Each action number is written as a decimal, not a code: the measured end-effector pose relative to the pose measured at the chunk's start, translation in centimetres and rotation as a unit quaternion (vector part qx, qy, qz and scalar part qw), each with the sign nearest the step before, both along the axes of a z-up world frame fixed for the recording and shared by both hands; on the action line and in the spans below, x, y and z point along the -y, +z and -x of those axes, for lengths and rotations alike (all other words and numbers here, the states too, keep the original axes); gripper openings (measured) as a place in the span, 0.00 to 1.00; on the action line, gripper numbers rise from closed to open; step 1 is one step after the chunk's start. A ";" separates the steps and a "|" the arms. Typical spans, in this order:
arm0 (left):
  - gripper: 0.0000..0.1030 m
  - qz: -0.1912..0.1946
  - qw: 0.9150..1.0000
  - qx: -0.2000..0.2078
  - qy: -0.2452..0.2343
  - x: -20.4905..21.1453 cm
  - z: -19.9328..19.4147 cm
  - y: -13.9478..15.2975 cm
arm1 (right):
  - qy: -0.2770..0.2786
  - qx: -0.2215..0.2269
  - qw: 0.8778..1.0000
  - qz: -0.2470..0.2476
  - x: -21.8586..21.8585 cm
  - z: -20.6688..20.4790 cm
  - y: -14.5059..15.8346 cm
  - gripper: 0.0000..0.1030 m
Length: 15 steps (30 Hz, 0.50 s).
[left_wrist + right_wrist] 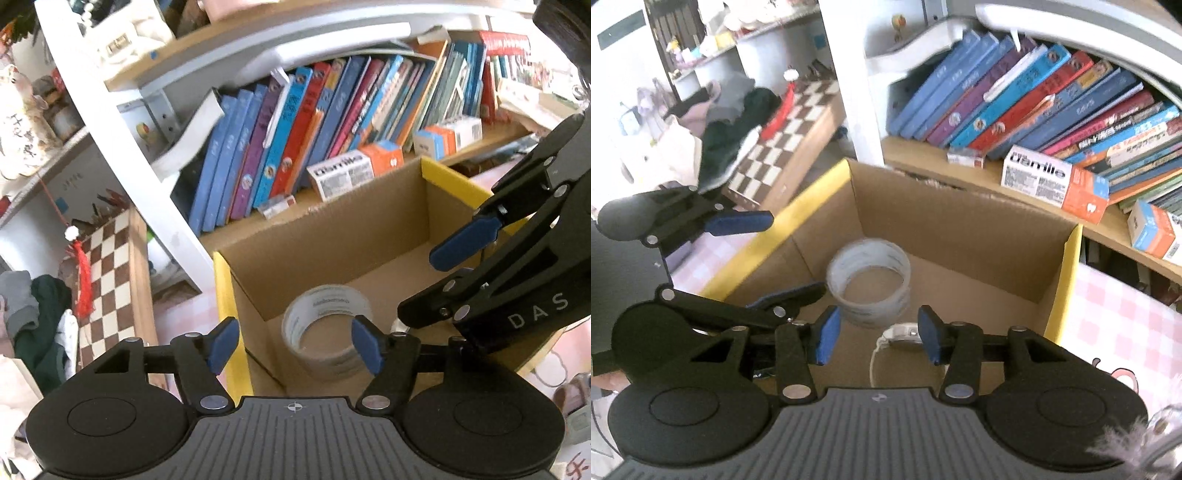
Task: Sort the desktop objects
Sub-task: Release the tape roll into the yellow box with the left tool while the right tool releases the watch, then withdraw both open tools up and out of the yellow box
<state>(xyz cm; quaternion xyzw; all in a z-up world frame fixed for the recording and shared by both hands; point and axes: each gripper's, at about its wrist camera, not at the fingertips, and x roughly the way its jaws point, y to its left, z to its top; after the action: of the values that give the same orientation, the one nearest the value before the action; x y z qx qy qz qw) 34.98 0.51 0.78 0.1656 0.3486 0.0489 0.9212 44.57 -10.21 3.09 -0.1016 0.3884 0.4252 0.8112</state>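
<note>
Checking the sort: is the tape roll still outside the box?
No, the tape roll lies on the floor of the open box.

Shelf (491, 142) behind the desk, carrying a leaning row of books (295, 136) and small printed cartons (341, 173). Checkered board (107, 280) at left with a red tassel (83, 280) hanging before it. Pink checked tablecloth (1123, 321). Heap of clothing (727, 110) beyond the board.

The left gripper (293, 345), blue-padded fingers spread wide, hangs over an open brown cardboard box with yellow rim (384, 221); a clear tape roll (325, 328) lies inside, the right gripper (436, 284) reaching in, also spread
</note>
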 end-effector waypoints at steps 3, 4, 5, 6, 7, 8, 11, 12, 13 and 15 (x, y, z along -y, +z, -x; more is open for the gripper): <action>0.69 0.002 1.000 0.012 0.002 0.2 0.8 0.9 | 0.001 0.013 1.000 -0.010 0.4 0.8 0.9 0.43; 0.71 0.003 1.000 0.018 0.003 0.3 1.1 1.2 | 0.000 0.017 1.000 -0.015 0.6 1.1 1.3 0.44; 0.75 0.003 1.000 0.023 0.004 0.3 1.4 1.6 | -0.001 0.021 1.000 -0.020 0.8 1.3 1.6 0.44; 0.77 0.004 1.000 0.028 0.005 0.3 1.8 1.9 | -0.002 0.025 0.999 -0.025 1.0 1.6 2.0 0.45; 0.77 0.005 0.999 0.032 0.006 0.3 2.2 2.2 | -0.005 0.029 0.999 -0.030 1.2 1.8 2.3 0.45; 0.78 0.007 0.999 0.036 0.008 0.3 2.6 2.5 | -0.007 0.032 0.999 -0.034 1.5 2.1 2.6 0.47; 0.79 0.011 0.999 0.049 0.012 0.1 3.9 3.5 | -0.015 0.039 0.998 -0.046 2.1 2.8 3.5 0.47; 0.80 0.012 0.998 0.053 0.013 0.1 4.4 3.8 | -0.017 0.042 0.998 -0.049 2.4 3.1 3.8 0.48; 0.80 0.014 0.998 0.057 0.015 0.1 4.8 4.1 | -0.020 0.043 0.998 -0.050 2.6 3.4 4.0 0.48; 0.81 0.017 0.998 0.066 0.018 0.0 5.6 4.7 | -0.026 0.044 0.997 -0.051 3.0 4.0 4.3 0.48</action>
<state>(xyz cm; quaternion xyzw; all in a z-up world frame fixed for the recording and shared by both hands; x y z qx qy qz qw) 29.35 0.50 5.50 0.1404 0.2908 0.0702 0.9438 40.55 -13.25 7.41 -0.0685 0.3322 0.4185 0.8425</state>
